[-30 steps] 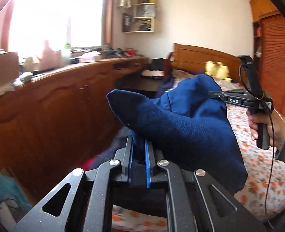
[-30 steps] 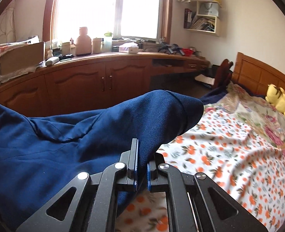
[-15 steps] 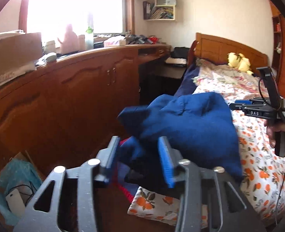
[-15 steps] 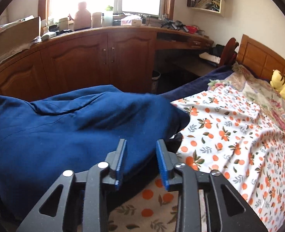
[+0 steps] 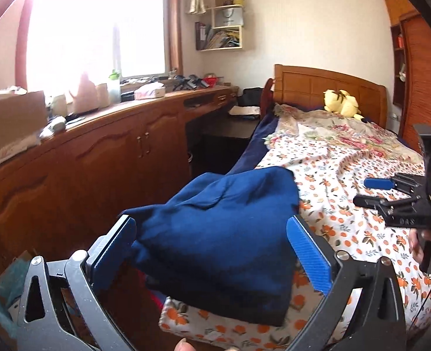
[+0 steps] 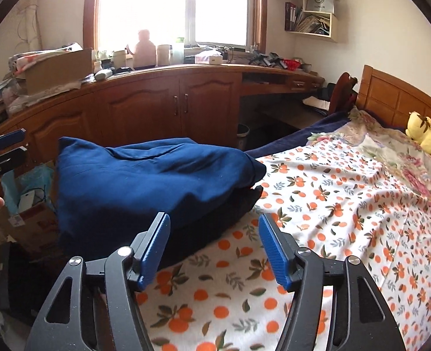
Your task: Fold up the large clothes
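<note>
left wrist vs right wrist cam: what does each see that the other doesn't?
Left wrist only: the open right tool over the orange-print bedspread, and the slatted wardrobe.

Right wrist only: a cardboard box on the floor beside the bed, and the left tool's tips at the frame edge.

Both: the blue garment lying released on the bed corner, each view's own tool just opened, the yellow plush, the wooden cabinets.

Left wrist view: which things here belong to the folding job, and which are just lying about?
Belongs to the job:
- blue garment, lying in a heap at the bed's corner
- left tongs, open, pads clear of the cloth
- right tongs, open, empty
- orange-print bedspread, the work surface

Just lying about:
- yellow plush toy by the headboard
- cardboard box and bottles on the counter
- wall shelf
</note>
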